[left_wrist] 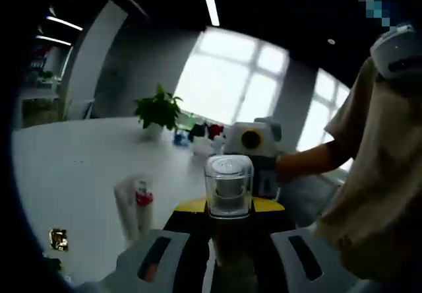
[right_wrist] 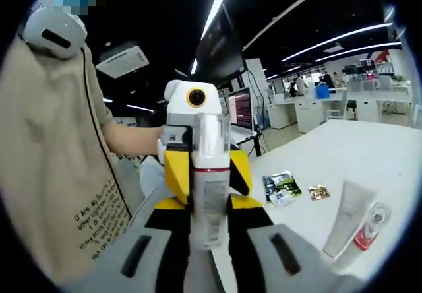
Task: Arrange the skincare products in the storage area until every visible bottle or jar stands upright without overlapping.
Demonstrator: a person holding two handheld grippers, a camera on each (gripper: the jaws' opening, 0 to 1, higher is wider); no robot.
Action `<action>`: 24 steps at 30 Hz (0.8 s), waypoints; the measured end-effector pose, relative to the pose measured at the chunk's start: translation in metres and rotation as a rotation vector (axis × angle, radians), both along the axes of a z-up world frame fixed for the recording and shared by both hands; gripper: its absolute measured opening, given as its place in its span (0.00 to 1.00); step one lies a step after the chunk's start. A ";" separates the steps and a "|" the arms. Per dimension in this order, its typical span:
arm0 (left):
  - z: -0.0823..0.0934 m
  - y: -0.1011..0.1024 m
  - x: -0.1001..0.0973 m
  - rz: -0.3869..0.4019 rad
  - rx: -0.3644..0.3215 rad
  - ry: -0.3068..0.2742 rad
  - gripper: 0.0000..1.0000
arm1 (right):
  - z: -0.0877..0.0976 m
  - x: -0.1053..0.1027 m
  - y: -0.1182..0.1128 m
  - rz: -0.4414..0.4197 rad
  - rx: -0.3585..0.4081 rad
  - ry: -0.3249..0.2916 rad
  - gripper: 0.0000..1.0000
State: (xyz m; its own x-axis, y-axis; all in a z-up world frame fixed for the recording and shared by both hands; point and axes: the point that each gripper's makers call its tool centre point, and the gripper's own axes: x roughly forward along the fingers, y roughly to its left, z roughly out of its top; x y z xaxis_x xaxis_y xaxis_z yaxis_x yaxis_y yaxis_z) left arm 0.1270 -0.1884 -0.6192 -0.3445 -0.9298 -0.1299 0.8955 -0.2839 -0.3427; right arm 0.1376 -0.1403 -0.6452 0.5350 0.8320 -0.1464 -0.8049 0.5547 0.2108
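My left gripper (left_wrist: 227, 257) has its jaws rising from the bottom of the left gripper view, closed against the lower body of a bottle (left_wrist: 229, 187) with a clear square cap and a white inner top. The bottle stands upright between the jaws, lifted off the table (left_wrist: 72, 174). Just behind it my right gripper (left_wrist: 254, 149) faces the camera, its yellow jaw tips flanking the bottle at about cap-base level.

In the right gripper view, my right gripper (right_wrist: 210, 243) has its grey and black jaws on either side of the same bottle (right_wrist: 210, 174), which shows a white body, a thin red band and a clear cap. My left gripper (right_wrist: 198, 167) sits opposite, its yellow jaws pressed along both sides of the bottle. Both grippers clamp the one bottle, from opposite sides.

On the table, in the left gripper view: two white tubes (left_wrist: 132, 207) lie close together left of my jaws, one with a red cap. A small gold packet (left_wrist: 58, 239) lies nearer the edge. A potted plant (left_wrist: 158, 111) stands farther back.

In the right gripper view: the tubes (right_wrist: 353, 224) lie at lower right; a green packet (right_wrist: 280, 187) and the small gold packet (right_wrist: 319, 191) lie beyond them. Desks and monitors stand in the background.
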 end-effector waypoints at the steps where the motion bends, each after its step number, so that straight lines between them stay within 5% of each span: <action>1: -0.002 -0.004 0.002 0.007 0.005 -0.007 0.19 | -0.002 0.003 -0.004 -0.027 -0.008 -0.014 0.20; 6: -0.013 -0.015 0.005 0.012 0.028 -0.016 0.19 | -0.014 0.005 -0.012 -0.094 -0.019 -0.039 0.20; 14: -0.051 -0.028 0.006 0.059 0.088 -0.064 0.22 | -0.051 0.013 -0.024 -0.151 -0.165 -0.091 0.21; 24: -0.106 -0.042 0.015 0.115 0.168 -0.105 0.23 | -0.109 0.023 -0.043 -0.206 -0.296 -0.073 0.21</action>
